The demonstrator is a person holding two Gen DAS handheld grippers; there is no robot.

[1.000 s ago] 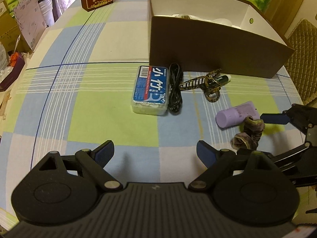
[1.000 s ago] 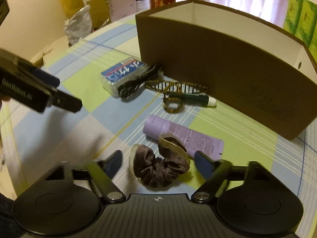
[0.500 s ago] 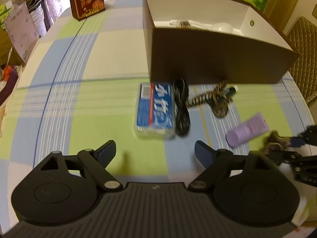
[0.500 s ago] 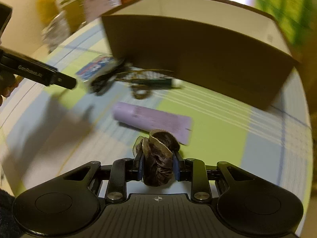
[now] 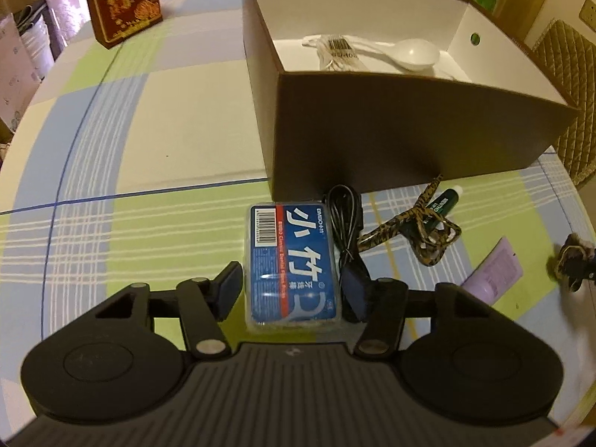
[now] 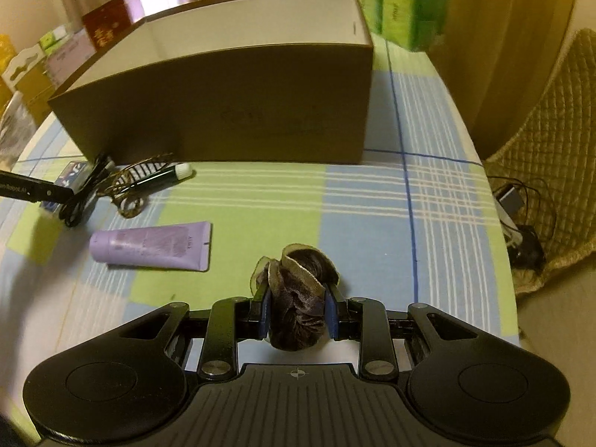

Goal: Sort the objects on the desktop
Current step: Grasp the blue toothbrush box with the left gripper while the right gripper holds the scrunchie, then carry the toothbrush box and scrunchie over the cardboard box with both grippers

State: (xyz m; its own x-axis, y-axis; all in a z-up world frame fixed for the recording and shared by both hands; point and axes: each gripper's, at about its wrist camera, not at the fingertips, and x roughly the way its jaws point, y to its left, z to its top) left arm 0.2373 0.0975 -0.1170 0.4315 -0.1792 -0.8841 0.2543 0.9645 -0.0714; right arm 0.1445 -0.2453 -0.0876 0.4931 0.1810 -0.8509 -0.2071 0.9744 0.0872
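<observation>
Right gripper [image 6: 297, 311]: clamped on brown scrunchie [image 6: 296, 290], lower centre.
Left gripper [image 5: 292, 288]: jaws wide, straddling blue floss box [image 5: 292, 266], lower centre.

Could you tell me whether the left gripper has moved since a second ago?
Yes: the left gripper has advanced toward the brown box, and now straddles the blue floss pack.

Desk with a checked cloth, things lying on it

The desk [image 5: 156, 119], clothed in green, blue and cream checks, carries an open brown cardboard box [image 5: 402, 130], a blue-labelled plastic floss pack [image 5: 292, 260], a coiled black cable [image 5: 344, 216], a lilac tube [image 6: 152, 246] and a red gift box [image 5: 123, 0].
</observation>
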